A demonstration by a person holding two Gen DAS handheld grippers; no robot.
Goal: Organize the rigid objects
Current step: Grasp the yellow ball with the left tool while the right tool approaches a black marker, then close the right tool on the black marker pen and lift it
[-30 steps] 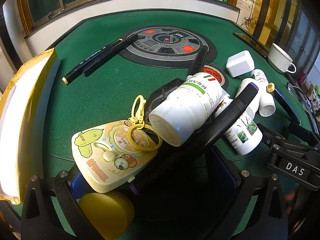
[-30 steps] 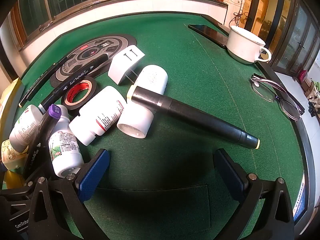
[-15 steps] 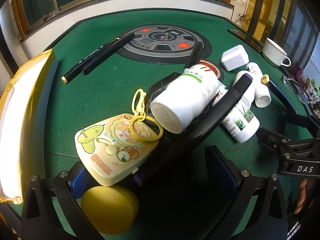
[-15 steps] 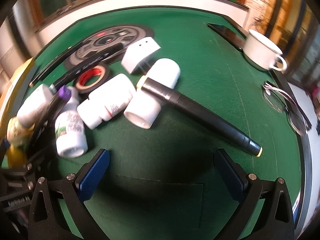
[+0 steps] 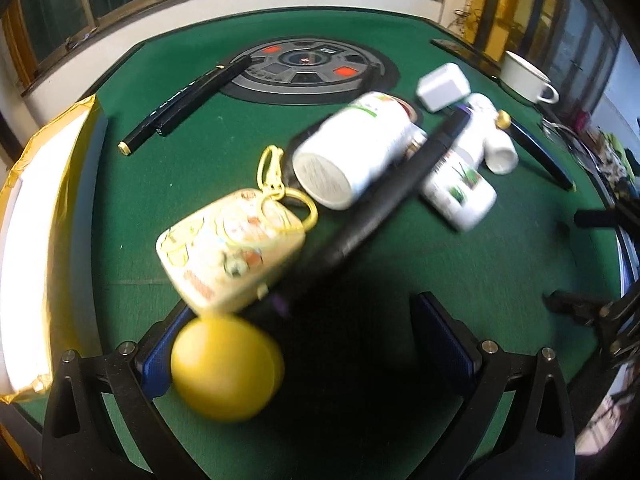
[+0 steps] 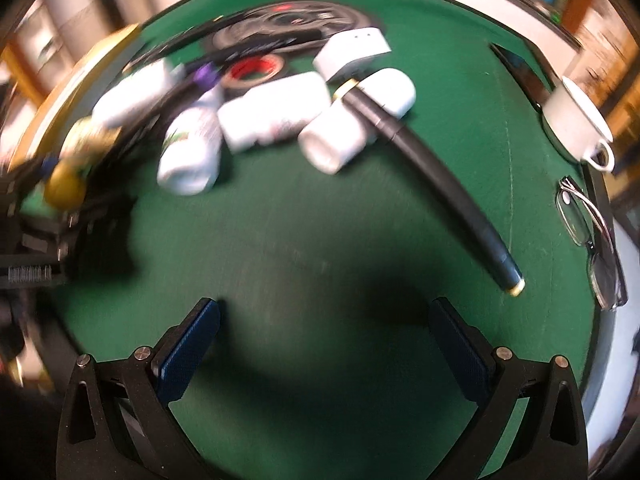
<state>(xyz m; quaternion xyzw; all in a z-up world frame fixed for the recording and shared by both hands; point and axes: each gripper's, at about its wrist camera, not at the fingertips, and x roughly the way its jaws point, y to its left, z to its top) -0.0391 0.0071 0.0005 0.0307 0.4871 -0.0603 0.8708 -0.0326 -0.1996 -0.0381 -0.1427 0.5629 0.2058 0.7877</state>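
A pile lies on the green felt table [image 5: 500,272]: a white bottle [image 5: 352,152], a black marker with purple ends [image 5: 380,204] leaning across it, a second labelled bottle [image 5: 456,184], a cartoon keychain tag [image 5: 230,252] and a round yellow piece [image 5: 226,368]. My left gripper [image 5: 306,344] is open; the yellow piece sits just in front of its left pad. In the blurred right wrist view, white bottles [image 6: 276,114] and a long black marker [image 6: 432,184] lie ahead of my right gripper [image 6: 324,346], which is open with nothing between its fingers.
A gold-edged box [image 5: 44,220] stands at the left table edge. Two black pens [image 5: 188,100] lie beside the round centre panel [image 5: 308,68]. A white charger [image 6: 352,54], red-cored tape [image 6: 256,70], a cup [image 6: 576,124] and glasses [image 6: 588,236] lie to the right.
Both views are now motion-blurred. The left gripper has drawn back from the pile. The right gripper's view has swung, so the bottles sit higher and the cup and glasses are closer in.
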